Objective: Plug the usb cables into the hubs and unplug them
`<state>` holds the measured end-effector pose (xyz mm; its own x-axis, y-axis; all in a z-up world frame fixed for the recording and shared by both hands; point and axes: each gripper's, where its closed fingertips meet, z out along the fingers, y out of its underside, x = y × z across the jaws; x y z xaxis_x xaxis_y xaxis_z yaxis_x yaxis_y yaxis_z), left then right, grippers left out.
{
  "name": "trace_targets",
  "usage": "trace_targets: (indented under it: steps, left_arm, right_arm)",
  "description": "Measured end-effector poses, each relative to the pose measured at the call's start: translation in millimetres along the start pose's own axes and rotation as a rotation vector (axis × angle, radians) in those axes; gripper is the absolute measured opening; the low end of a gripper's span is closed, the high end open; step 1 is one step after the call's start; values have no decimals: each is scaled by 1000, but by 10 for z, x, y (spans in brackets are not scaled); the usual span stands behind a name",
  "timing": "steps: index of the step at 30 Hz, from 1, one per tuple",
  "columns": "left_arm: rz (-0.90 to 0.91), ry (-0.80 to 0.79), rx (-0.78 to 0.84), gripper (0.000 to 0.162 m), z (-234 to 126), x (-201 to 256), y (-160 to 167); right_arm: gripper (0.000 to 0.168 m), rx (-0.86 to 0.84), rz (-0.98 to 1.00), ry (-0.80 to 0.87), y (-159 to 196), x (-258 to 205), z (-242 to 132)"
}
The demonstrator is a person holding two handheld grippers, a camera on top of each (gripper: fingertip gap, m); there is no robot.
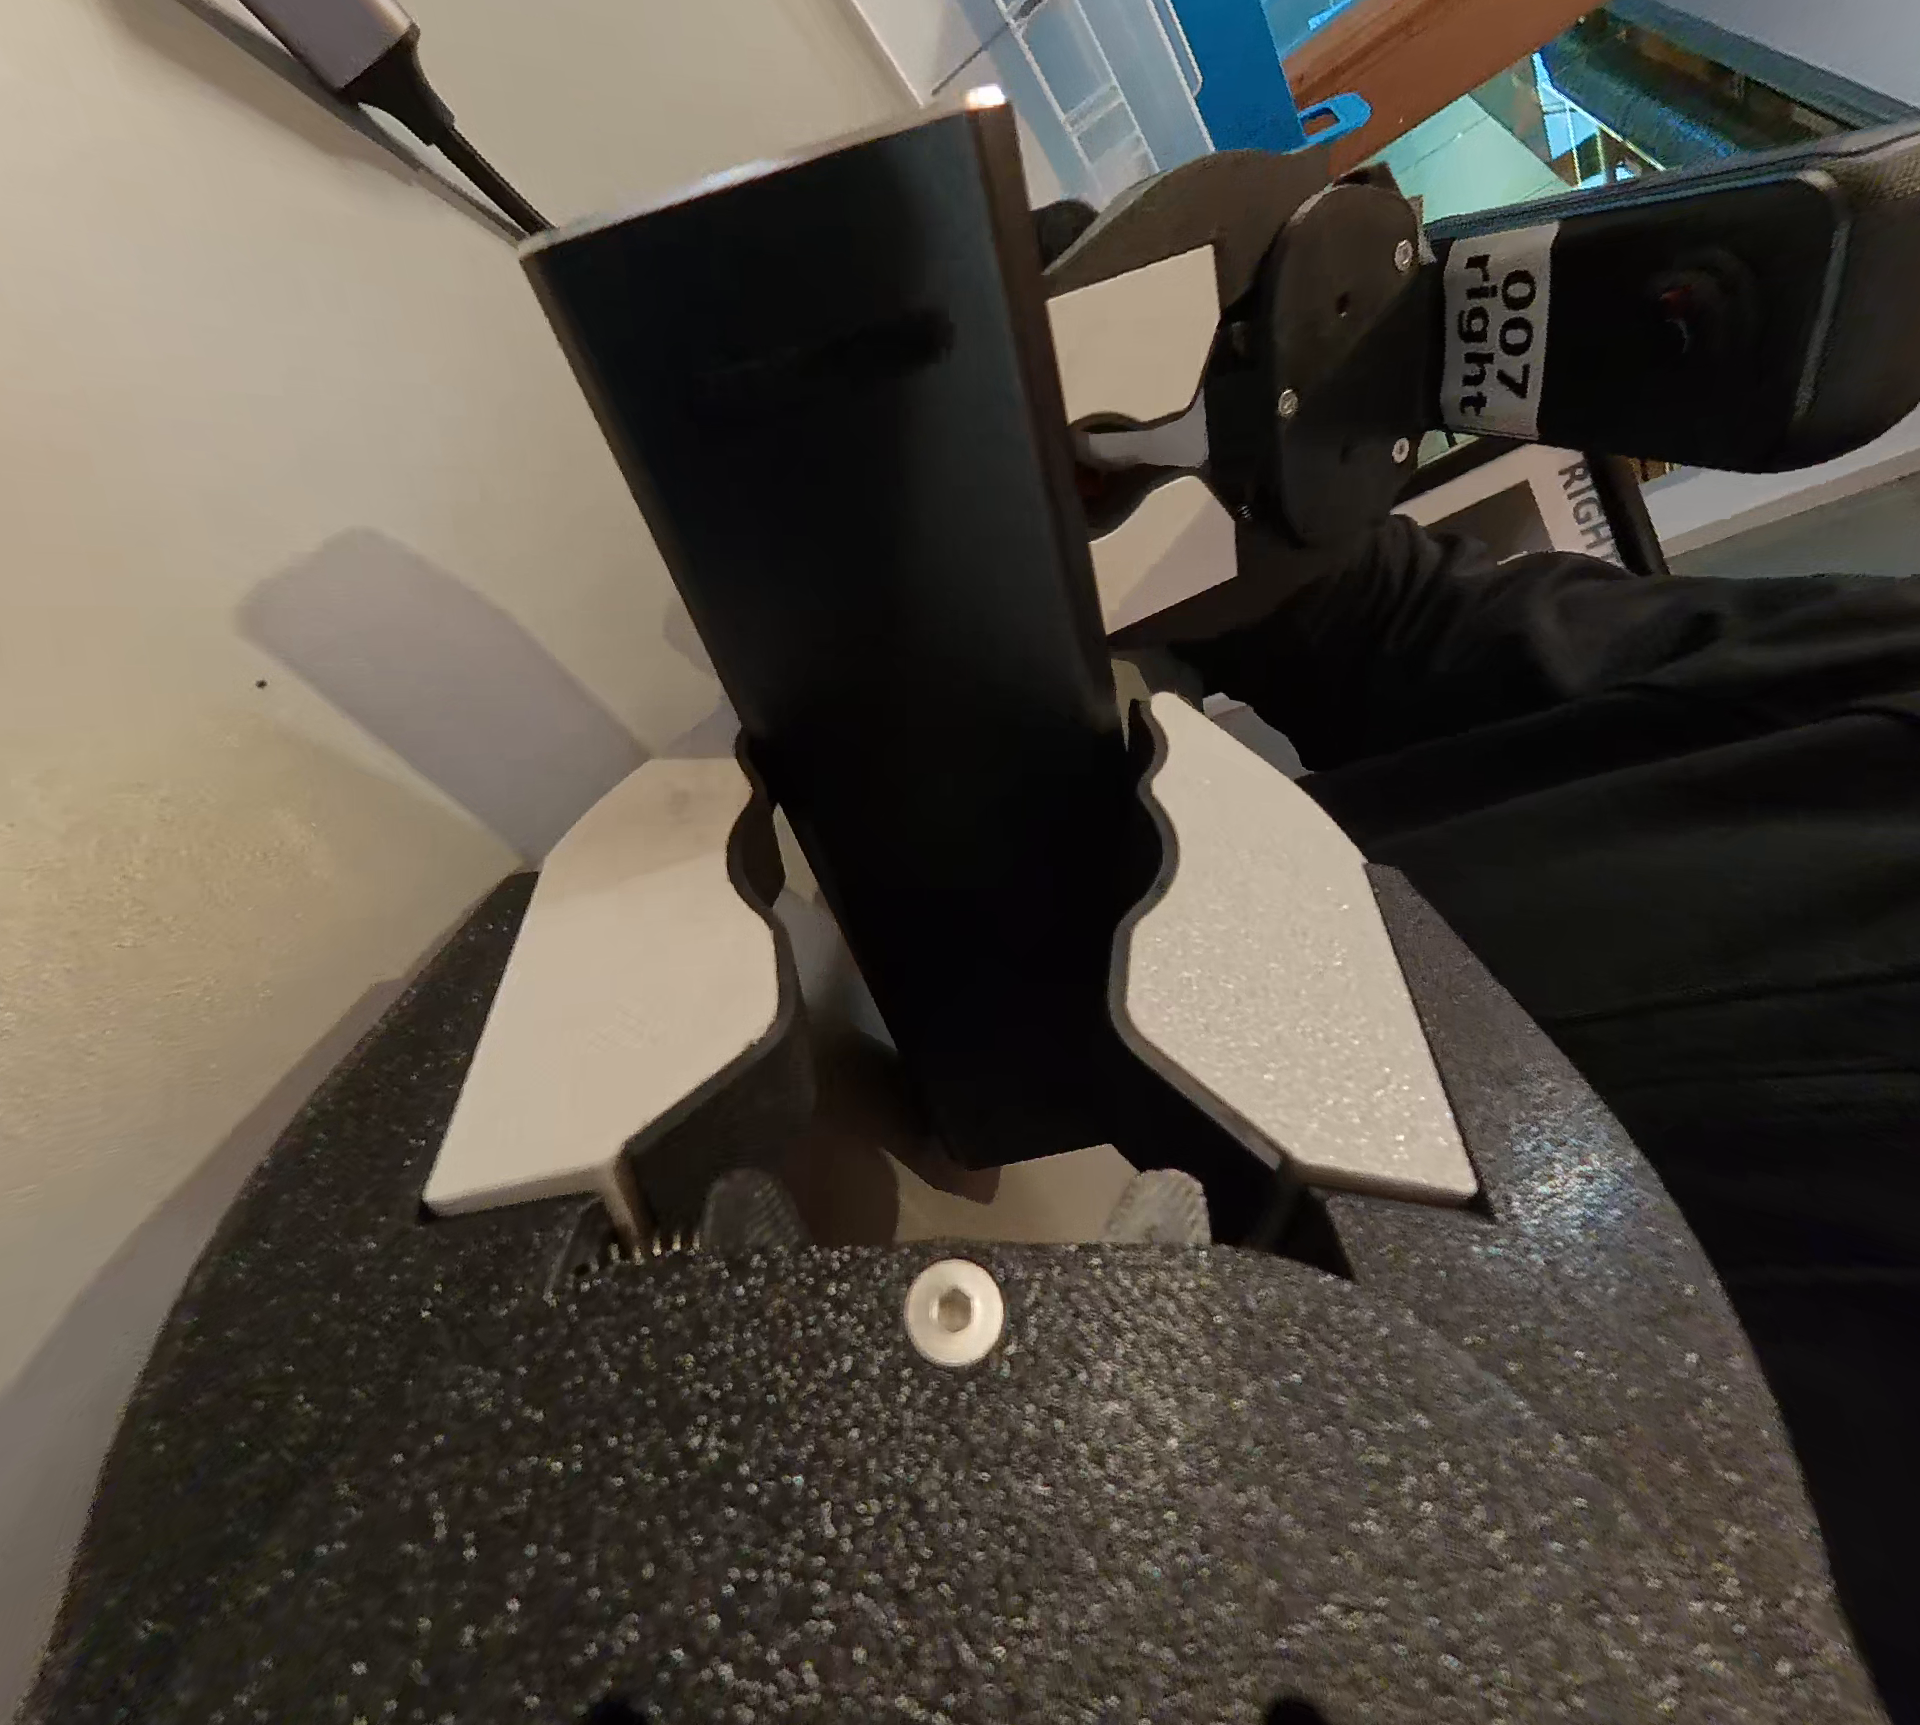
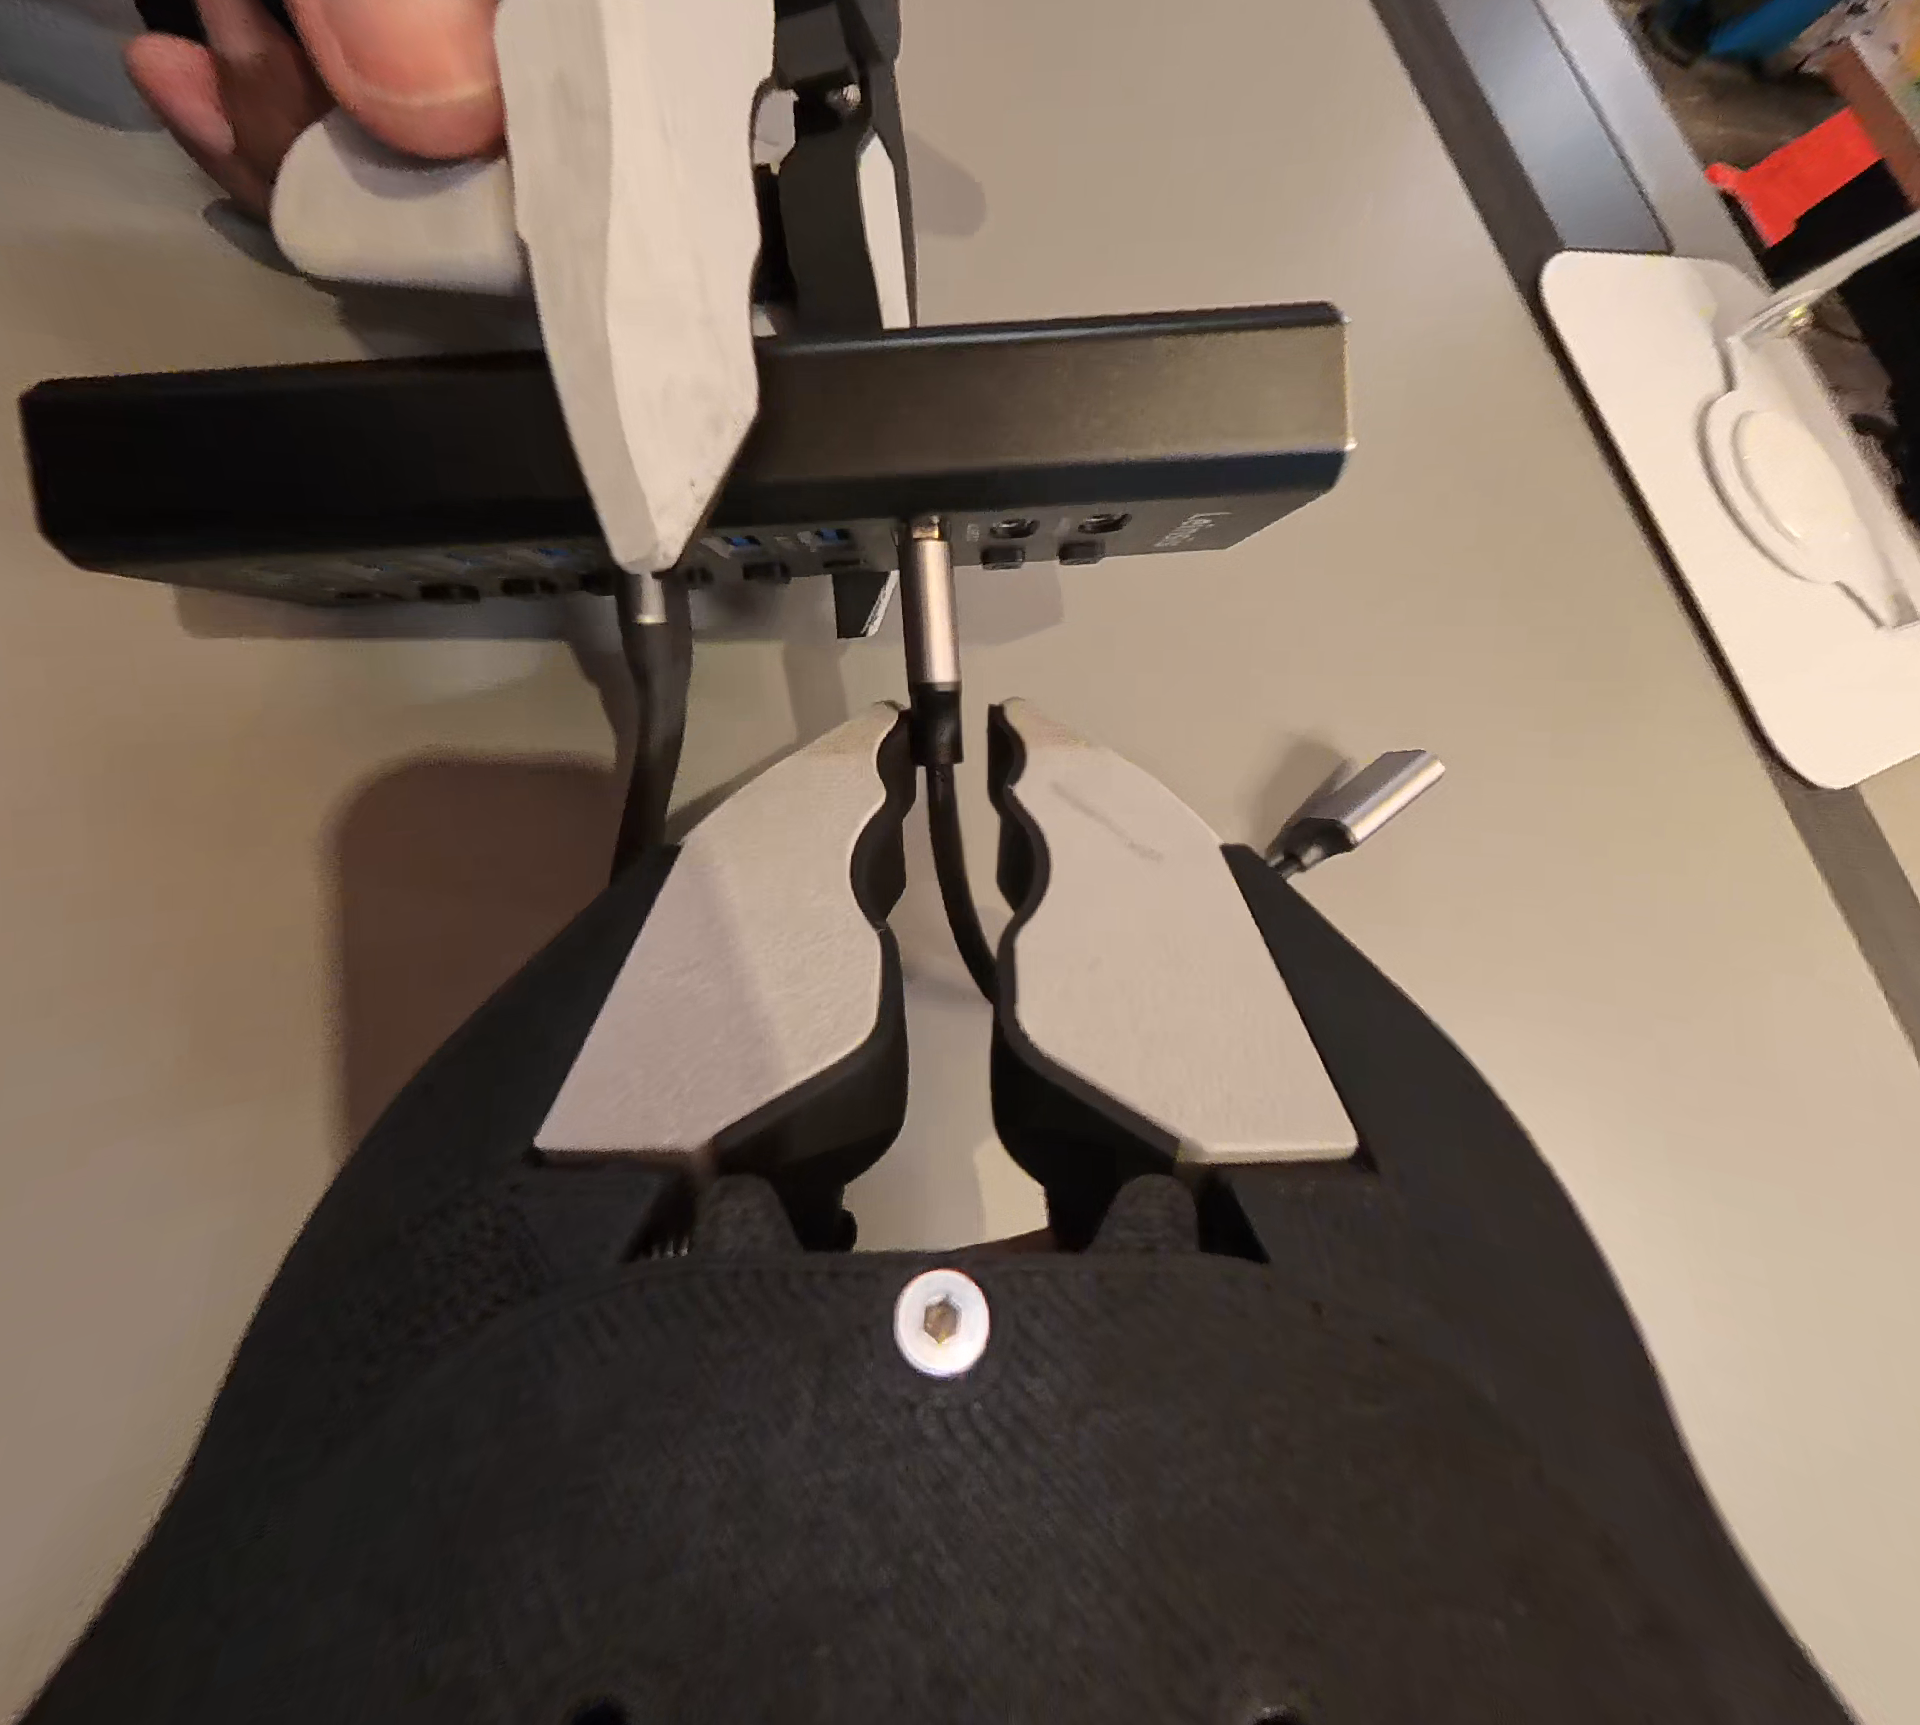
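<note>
Clamping the black hub (image 2: 1039, 397) across its body with the left tool (image 1: 940, 854), likely to steady it just above the table (image 2: 312, 844) against plug forces. Straddling the cable (image 2: 951, 854) just behind the silver plug (image 2: 928, 615) seated in the hub's port row: right tool (image 2: 940, 750), slightly parted, apparently not pinching yet. Lying loose on the table well right of the hub: a grey connector (image 2: 1371, 792).
</note>
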<state>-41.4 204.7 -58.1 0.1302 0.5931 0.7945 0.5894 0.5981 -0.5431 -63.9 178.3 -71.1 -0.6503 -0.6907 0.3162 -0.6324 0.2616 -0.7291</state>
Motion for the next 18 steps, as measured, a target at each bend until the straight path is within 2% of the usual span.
trace_targets:
  steps: [6, 9, 12, 18]
  left_arm:
    - [17, 7, -32, 65, 34, 37, 54]
    - [30, 8, -41, 65, 39, 45, 67]
    - [46, -1, -51, 65, 46, 37, 71]
    - [147, -173, -35, 73, -29, -87, -32]
  right_arm:
    - [17, -56, 22, -18, 49, -165, 104]
    - [4, -62, 39, 4, 68, -153, 107]
    - [2, -57, 71, -16, 87, -188, 111]
    - [2, -116, 110, -5, 184, -214, 124]
